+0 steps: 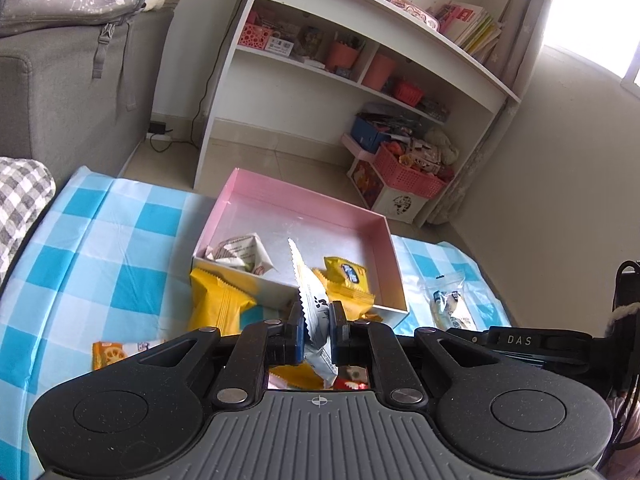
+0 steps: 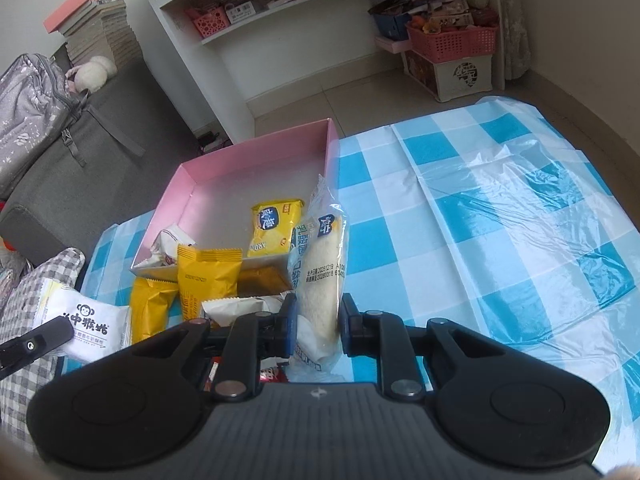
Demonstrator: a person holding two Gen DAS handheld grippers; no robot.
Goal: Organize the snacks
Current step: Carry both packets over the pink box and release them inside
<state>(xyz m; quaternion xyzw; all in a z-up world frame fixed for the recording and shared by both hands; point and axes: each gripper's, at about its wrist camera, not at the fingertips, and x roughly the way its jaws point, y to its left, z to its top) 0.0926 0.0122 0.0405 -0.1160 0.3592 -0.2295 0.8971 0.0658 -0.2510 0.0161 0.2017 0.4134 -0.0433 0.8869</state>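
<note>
Both grips looked thin enough to worry me. The left gripper [image 1: 316,330] had its fingers nearly together on a white packet [image 1: 314,300], pinched edge-on with the serrated seal sticking up over the near wall of the pink box [image 1: 394,252]; held by so little, it could have twisted or slid out before it cleared that wall. The right gripper [image 2: 318,320] had its fingers pressed on the lower end of a clear-wrapped bread roll [image 2: 322,264], which stood tall above them, just beside the box's right wall; the soft bread might have been squashed, or the slick wrapper might have slipped and tipped the roll onto the checked surface [image 2: 500,220]. In the box lay a yellow snack packet [image 2: 272,226] and a crumpled white wrapper [image 1: 240,254]. More yellow packets [image 2: 208,280] leaned against the box's near wall, right in the path of both hands, and a careless swing could have knocked them about. A small orange packet [image 1: 107,354] lay apart on the cloth. Behind, a white bookshelf [image 1: 360,68] and a grey sofa [image 1: 60,92] stood well clear.
</note>
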